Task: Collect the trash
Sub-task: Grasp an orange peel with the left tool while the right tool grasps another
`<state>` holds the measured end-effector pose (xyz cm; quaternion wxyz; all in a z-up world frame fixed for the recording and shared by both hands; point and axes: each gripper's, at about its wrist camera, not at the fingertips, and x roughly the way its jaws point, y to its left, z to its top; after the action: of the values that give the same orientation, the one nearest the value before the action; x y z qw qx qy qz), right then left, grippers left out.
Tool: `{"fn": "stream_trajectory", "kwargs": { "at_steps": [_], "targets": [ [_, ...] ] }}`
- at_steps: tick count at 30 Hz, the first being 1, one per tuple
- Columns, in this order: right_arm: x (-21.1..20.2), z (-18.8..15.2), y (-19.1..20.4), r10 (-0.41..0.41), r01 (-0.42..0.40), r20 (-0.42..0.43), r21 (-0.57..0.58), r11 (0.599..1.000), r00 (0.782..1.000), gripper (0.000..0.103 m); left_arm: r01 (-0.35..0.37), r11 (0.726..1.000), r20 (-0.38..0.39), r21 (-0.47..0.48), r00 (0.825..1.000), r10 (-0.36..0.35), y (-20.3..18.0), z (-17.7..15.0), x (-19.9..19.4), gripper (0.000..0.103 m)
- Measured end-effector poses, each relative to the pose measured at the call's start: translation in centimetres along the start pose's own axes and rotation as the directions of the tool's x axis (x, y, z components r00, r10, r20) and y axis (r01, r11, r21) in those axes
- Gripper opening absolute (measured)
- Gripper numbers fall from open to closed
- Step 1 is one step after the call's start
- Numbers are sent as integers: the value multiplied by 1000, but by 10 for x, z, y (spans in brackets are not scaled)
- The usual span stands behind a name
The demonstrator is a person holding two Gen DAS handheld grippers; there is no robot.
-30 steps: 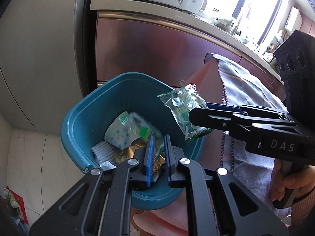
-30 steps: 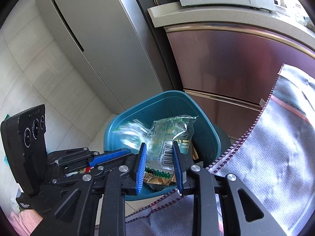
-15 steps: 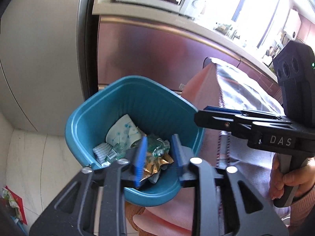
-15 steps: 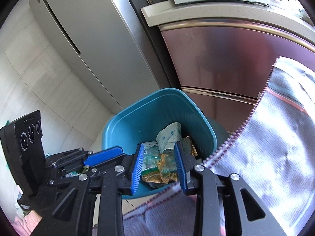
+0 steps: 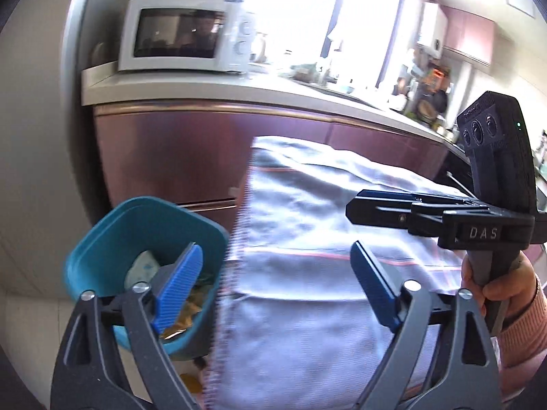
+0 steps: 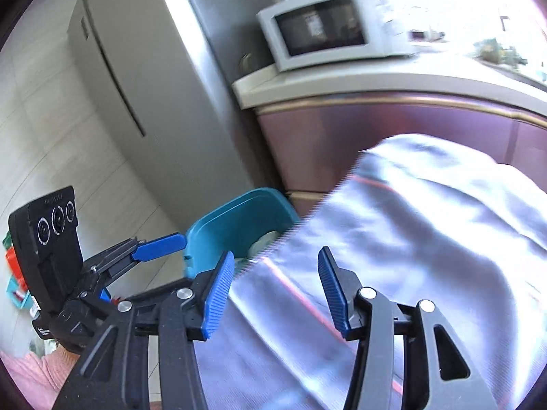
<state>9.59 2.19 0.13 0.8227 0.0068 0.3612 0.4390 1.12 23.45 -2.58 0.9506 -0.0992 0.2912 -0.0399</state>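
Nearest, the left gripper (image 5: 277,287) has its jaws opening, nothing between them; the right gripper (image 6: 275,294) is opening too and is empty. Beyond lies the grey cloth (image 5: 324,225). At eight o'clock stands the teal bin (image 5: 112,239), holding wrappers (image 5: 142,268), blurred, perhaps paper. Farthest, at eleven o'clock, is the microwave (image 5: 177,39).

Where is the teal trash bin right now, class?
In the left wrist view the teal trash bin sits low on the left, beside the grey cloth, below the counter with the microwave.
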Motion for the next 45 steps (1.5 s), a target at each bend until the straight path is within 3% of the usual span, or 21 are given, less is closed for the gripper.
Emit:
{"fn": "stream_trajectory", "kwargs": {
  "at_steps": [5,10,19,26,38,41,43,45],
  "targets": [
    [-63,-28,-42,-134,130,64,66,989,989,54,110,991,-18,80,994,-109,-59,4,15,96],
    [-113,-56,-94,-268,249,87,183,951,960,54,200,970,-65,139,979,-193,-119,2,37,96],
    [-163,-85,-178,-403,345,99,359,867,910,54,350,922,-215,164,925,-313,-207,-6,97,90],
    [-168,-99,-221,-405,331,73,455,827,912,54,420,889,-328,184,879,-347,-259,-11,143,80],
    [-149,-98,-264,-341,258,55,547,797,938,52,458,881,-455,123,815,-360,-284,-9,198,63],
    [-145,-99,-270,-324,236,57,568,789,944,45,457,881,-459,120,813,-359,-288,-8,204,60],
    [-145,-100,-271,-309,220,64,569,792,949,39,465,878,-464,116,807,-366,-291,-7,207,49],
    [-144,-101,-273,-294,207,64,571,795,954,30,469,876,-469,114,803,-369,-293,-8,209,45]
  ]
}}
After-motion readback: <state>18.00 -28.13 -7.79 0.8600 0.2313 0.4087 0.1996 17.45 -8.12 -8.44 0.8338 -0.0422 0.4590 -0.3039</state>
